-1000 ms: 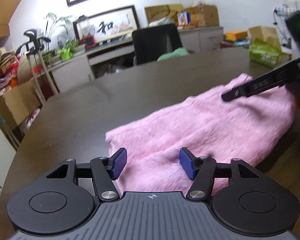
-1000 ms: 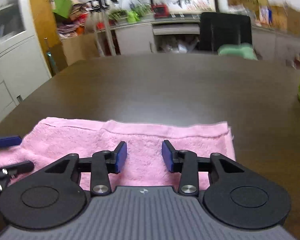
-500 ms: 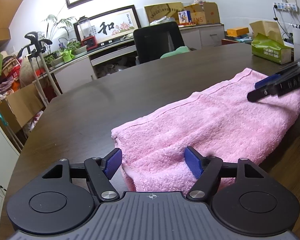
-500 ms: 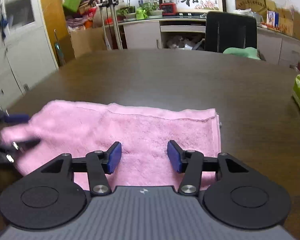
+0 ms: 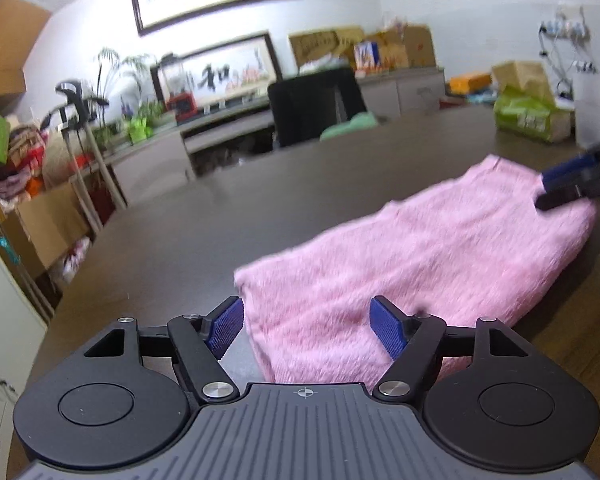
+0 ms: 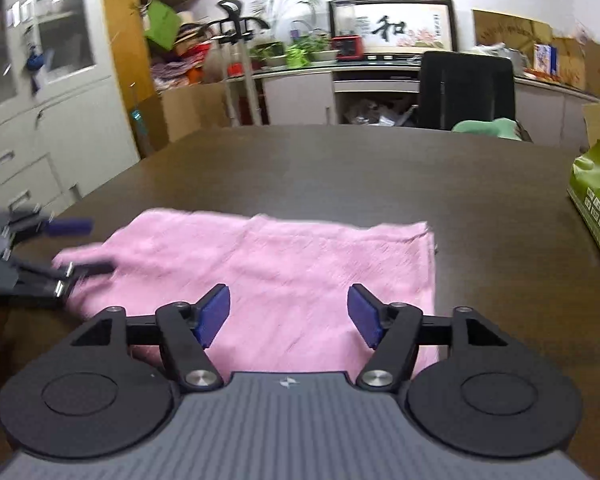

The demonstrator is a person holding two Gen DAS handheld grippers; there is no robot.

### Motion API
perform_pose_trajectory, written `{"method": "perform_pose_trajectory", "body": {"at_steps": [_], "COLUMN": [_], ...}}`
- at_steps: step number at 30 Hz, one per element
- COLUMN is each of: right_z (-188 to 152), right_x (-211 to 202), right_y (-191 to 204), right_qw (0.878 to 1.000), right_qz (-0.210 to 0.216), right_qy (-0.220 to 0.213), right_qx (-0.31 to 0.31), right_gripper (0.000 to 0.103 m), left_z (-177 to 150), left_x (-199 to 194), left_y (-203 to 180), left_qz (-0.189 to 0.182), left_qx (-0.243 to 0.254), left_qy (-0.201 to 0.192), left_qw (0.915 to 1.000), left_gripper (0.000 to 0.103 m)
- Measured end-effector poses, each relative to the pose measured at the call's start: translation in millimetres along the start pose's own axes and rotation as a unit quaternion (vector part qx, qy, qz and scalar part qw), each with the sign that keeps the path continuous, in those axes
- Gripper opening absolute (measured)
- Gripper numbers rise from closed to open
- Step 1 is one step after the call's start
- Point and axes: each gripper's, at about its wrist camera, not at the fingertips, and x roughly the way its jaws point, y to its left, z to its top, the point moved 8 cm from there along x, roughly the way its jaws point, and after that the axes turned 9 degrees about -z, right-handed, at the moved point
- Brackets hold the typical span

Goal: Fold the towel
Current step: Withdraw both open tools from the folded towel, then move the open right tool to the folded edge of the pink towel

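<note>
Pink terry towel (image 6: 284, 264), doubled flat on the dark wooden counter (image 6: 340, 168); left hand-held gripper (image 5: 306, 328) released over one end, right hand-held gripper (image 6: 288, 314) opening, nothing pinched, presumably freeing cloth to settle.

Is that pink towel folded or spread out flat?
Folded, it seems. The towel lies on the table as a compact rectangle, thick and rounded along its near edge, like doubled layers. How many folds, I cannot tell.
</note>
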Motion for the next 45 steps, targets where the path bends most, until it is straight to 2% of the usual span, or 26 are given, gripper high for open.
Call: {"method": "perform_pose_trajectory", "body": {"at_steps": [3, 6, 10, 15, 18, 24, 27, 30, 35, 39, 45], "right_z": [-14, -22, -17, -12, -24, -18, -8, -6, -12, -14, -10], "right_x": [0, -1, -7, -22, -13, -20, -31, -30, -25, -18, -21], "right_y": [-3, -5, -10, -28, -36, -41, -54, -66, -76, -67, -65], "right_qw": [1.0, 0.999, 0.999, 0.997, 0.996, 0.993, 0.989, 0.984, 0.978, 0.98, 0.982], "right_qz": [-0.001, -0.002, 0.0, -0.005, -0.012, 0.002, -0.021, -0.046, -0.059, -0.056, -0.06], "right_qy": [0.029, 0.035, 0.026, 0.005, 0.031, 0.013, -0.016, -0.015, -0.008, -0.004, -0.004], "right_qx": [0.003, 0.006, 0.031, 0.082, 0.087, 0.116, 0.143, 0.17, 0.2, 0.193, 0.177], "right_gripper": [0.072, 0.073, 0.073, 0.081, 0.081, 0.083, 0.086, 0.086, 0.087, 0.089, 0.091], "left_z": [-5, -13, -18, -17, -24, -26, -23, -24, -23, -31, -33], "left_x": [7, 10, 3, -5, -1, -10, -22, -21, -19, -11, -13], "left_y": [0, 3, 6, 17, 21, 26, 42, 54, 49, 40, 45], "left_qz": [0.007, 0.007, 0.003, 0.01, 0.017, 0.015, 0.031, 0.055, 0.077, 0.082, 0.073], "left_qx": [0.0, -0.008, -0.01, -0.031, -0.036, -0.043, -0.066, -0.084, -0.051, -0.015, -0.021], "left_qy": [0.022, 0.042, 0.04, 0.029, 0.049, 0.037, 0.014, 0.019, 0.026, 0.057, 0.063], "left_qw": [0.9997, 0.9991, 0.9991, 0.9991, 0.998, 0.9983, 0.9972, 0.9947, 0.9953, 0.9949, 0.9951], "left_gripper": [0.073, 0.073, 0.073, 0.077, 0.078, 0.078, 0.078, 0.078, 0.078, 0.078, 0.08]}}
